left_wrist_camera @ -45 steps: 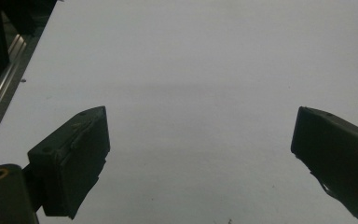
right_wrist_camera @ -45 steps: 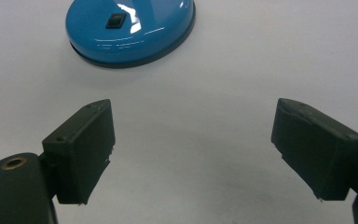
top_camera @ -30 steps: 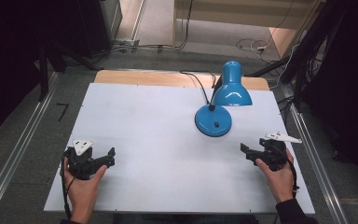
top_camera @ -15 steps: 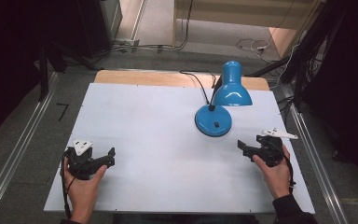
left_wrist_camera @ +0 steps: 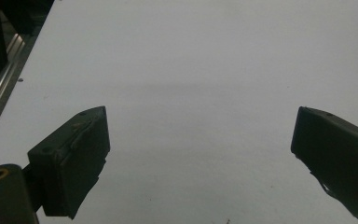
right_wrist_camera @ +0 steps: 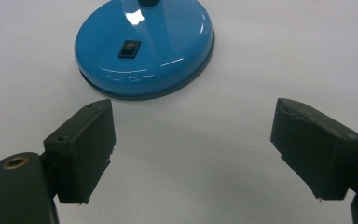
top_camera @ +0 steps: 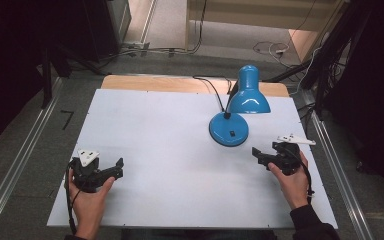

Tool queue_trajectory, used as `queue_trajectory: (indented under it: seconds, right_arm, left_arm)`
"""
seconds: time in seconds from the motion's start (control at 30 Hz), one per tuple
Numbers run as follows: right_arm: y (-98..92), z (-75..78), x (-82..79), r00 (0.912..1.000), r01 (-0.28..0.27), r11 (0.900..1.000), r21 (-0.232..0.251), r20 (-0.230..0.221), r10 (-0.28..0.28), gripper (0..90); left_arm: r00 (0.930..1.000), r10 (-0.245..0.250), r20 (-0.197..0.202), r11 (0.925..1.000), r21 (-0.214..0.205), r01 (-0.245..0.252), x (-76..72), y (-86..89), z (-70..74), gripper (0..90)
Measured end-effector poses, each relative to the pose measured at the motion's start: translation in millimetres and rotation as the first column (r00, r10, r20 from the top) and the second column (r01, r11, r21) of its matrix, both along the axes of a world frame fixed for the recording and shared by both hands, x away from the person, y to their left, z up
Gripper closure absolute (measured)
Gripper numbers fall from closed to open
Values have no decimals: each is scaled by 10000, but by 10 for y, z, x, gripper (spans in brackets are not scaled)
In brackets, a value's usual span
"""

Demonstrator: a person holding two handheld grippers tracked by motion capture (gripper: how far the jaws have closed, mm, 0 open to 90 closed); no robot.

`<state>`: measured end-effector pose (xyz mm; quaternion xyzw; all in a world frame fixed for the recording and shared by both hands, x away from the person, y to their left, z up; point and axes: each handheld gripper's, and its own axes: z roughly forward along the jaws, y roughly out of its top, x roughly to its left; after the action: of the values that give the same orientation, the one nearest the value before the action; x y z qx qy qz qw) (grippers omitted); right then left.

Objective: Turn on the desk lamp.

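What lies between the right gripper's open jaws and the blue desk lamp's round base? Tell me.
Nothing: in the right gripper view, bare white tabletop runs from the right gripper to the blue lamp base.

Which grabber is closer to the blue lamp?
The right. The right gripper sits just beside the blue lamp, aimed at its round base. The left gripper is far across the white table.

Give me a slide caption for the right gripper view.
Open right gripper facing the blue desk lamp's round base and its black switch on the white table.
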<state>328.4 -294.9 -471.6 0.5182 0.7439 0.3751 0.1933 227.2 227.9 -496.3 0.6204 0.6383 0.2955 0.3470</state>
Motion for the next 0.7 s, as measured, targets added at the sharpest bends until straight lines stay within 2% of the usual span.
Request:
queue_trajectory:
  seconds: [0.57,0.7]
  right_arm:
    - [115,10,120,9999,-83,9999,-94,99,83,131]
    - [131,2,140,9999,-33,9999,-143,144,35,161]
  left_arm:
    - [10000,-26,-38,10000,-67,26,5,3,-5,55]
    - [10000,-26,-34,10000,-62,26,5,-1,-4,55]
